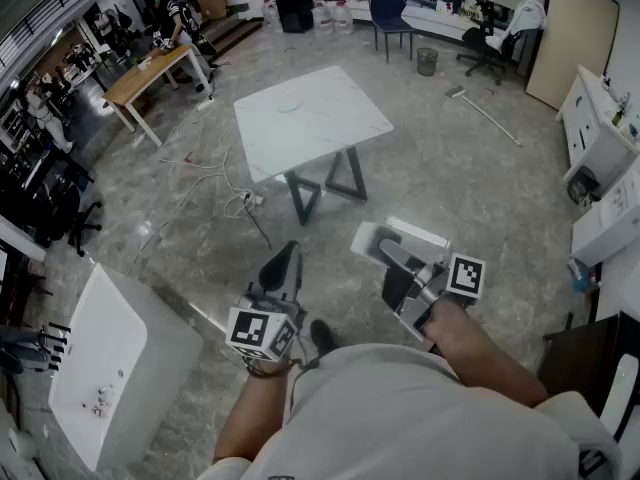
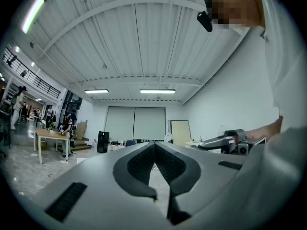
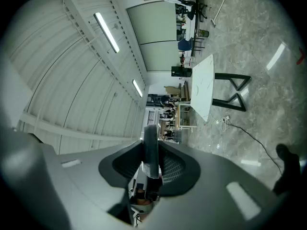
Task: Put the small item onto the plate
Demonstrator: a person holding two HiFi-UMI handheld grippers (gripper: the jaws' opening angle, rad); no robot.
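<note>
Right tool [image 1: 385, 249] rolled sideways, clamping item [image 3: 151, 147].

1. Head view: from above the person [image 1: 400, 408], facing steeply down onto the left claw [image 1: 288, 256], right claw [image 1: 378, 243] and floor [image 1: 450, 168].
2. Left claw view: level along its jaws, across the room; the right claw sits at its right.
3. Right claw view: rolled sideways; shares the white surface [image 3: 202, 87] with the head view.
</note>
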